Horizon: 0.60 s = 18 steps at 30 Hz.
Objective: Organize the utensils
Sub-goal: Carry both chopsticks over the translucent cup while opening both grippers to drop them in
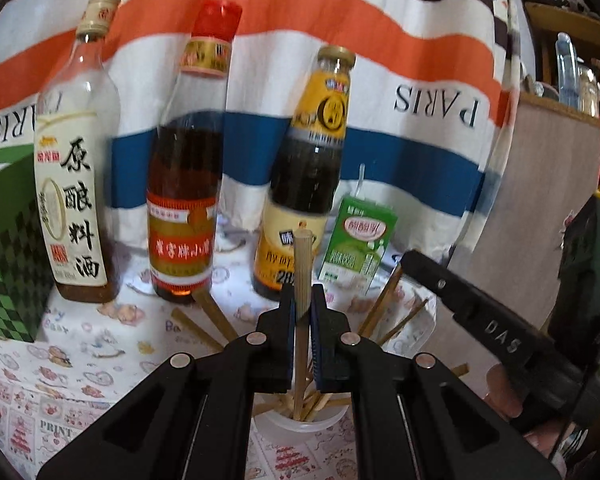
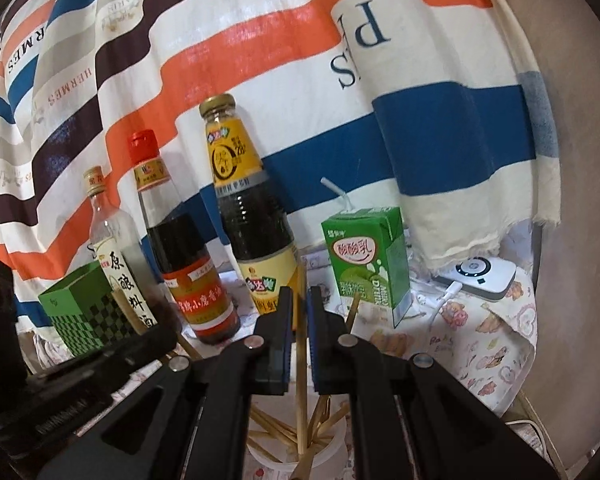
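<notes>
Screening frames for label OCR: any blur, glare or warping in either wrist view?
Left wrist: bottles motion-smeared, blown-out highlight on the tablecloth behind them, striped cloth bowed by fisheye. Right wrist: sharper, milk carton text legible, edges curved, dark vignette corners.

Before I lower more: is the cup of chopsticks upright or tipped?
Upright. The cup stands on the table with its mouth up, and chopsticks fan out of it.

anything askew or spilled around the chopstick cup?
No spill visible. The chopsticks in the white cup splay in all directions rather than standing bundled. Each gripper, left and right, pinches one upright chopstick. The bottles stand upright.
</notes>
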### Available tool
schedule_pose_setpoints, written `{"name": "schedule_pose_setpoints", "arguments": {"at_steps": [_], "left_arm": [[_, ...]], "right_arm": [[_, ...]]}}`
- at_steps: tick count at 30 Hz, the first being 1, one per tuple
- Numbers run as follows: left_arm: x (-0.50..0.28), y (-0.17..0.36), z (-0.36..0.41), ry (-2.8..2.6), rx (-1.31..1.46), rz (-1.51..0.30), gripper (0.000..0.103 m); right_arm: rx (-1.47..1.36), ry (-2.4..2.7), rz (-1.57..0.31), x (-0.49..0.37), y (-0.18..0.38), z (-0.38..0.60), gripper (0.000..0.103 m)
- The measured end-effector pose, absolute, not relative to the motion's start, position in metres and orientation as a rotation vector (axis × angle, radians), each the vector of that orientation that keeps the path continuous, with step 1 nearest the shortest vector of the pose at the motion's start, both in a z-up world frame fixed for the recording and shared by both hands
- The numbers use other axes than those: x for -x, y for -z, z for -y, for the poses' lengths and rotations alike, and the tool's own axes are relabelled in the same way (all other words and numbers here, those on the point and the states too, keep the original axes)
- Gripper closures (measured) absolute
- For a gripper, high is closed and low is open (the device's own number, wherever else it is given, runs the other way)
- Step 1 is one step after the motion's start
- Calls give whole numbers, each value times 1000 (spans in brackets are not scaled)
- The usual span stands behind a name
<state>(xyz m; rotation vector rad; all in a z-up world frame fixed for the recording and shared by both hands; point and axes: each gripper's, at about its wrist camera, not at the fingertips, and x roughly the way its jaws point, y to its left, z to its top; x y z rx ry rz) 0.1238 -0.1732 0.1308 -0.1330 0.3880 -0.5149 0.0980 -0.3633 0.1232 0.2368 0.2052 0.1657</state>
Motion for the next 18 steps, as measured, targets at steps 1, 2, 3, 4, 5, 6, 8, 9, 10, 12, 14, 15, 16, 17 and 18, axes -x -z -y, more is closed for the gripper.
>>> {"name": "schedule_pose_setpoints", "arguments": {"at_steps": [1, 2, 3, 4, 5, 6, 8, 9, 10, 12, 14, 15, 16, 17, 18], "left_arm": [[-125, -129, 174, 514, 126, -394, 97], [-125, -127, 175, 512, 120, -397, 97], [-126, -126, 176, 509, 114, -398, 97], [-126, -126, 176, 507, 109, -397, 97], [-126, -126, 176, 506, 106, -396, 97], [-126, -126, 176, 505, 104, -395, 97], [-126, -126, 176, 506, 102, -396, 97], [-127, -126, 176, 505, 102, -397, 97], [-128, -126, 177, 502, 102, -397, 97], [-130, -127, 177, 494, 103, -394, 95], [-129, -128, 174, 489, 110, -386, 70], [-126, -128, 172, 481, 117, -372, 64], [-124, -129, 170, 472, 120, -359, 56], [-120, -130, 167, 460, 119, -342, 52], [-118, -132, 164, 451, 115, -329, 50]], "right_arm": [[-238, -168, -206, -98, -123, 363, 96], [-238, -171, -207, -98, -124, 363, 96], [-239, -172, -204, -97, -124, 364, 96], [-240, -172, -201, -95, -124, 364, 96], [-241, -171, -196, -94, -126, 365, 96], [-243, -172, -191, -93, -127, 366, 96], [-250, -176, -182, -90, -130, 367, 96], [-255, -180, -175, -87, -132, 369, 96], [-255, -180, -172, -87, -133, 369, 96], [-250, -184, -161, -82, -136, 370, 87], [-247, -180, -142, -77, -140, 371, 74], [-246, -181, -132, -74, -141, 372, 69], [-245, -183, -126, -73, -143, 372, 67], [-244, -186, -122, -71, -144, 372, 63], [-242, -190, -116, -69, -146, 373, 56]]}}
